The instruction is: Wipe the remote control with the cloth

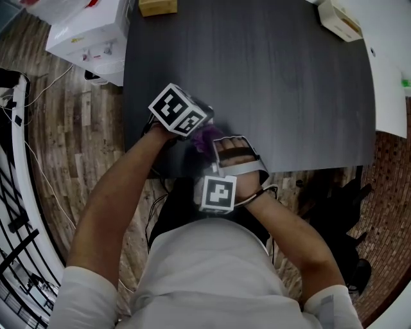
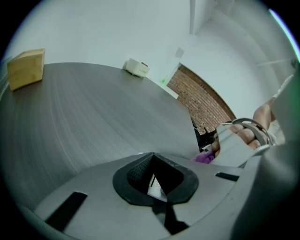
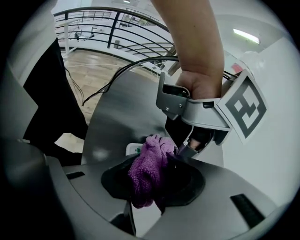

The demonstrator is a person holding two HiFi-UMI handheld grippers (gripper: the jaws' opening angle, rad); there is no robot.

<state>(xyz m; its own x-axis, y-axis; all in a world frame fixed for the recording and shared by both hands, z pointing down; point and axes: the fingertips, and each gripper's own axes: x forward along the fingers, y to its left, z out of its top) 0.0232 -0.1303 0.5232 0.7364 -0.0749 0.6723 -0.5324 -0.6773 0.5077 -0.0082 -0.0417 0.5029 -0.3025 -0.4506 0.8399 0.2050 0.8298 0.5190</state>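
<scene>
Right gripper holds cloth over remote control.

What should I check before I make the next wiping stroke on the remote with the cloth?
1. Fuzzy purple cloth clamped in the right gripper jaws: ok.
2. Left gripper jaws shut on the flat white plastic remote control: ok, a white sliver shows between them.
3. Cloth pressed against the remote: cannot tell. In the right gripper view the cloth overlaps it, but contact is hidden.
4. Remote's face exposed for wiping: not ok. Only a corner with a green mark shows past the cloth.
5. Tan wooden block and small white box away from the grippers: ok, both sit at the dark grey table's far edge.
</scene>
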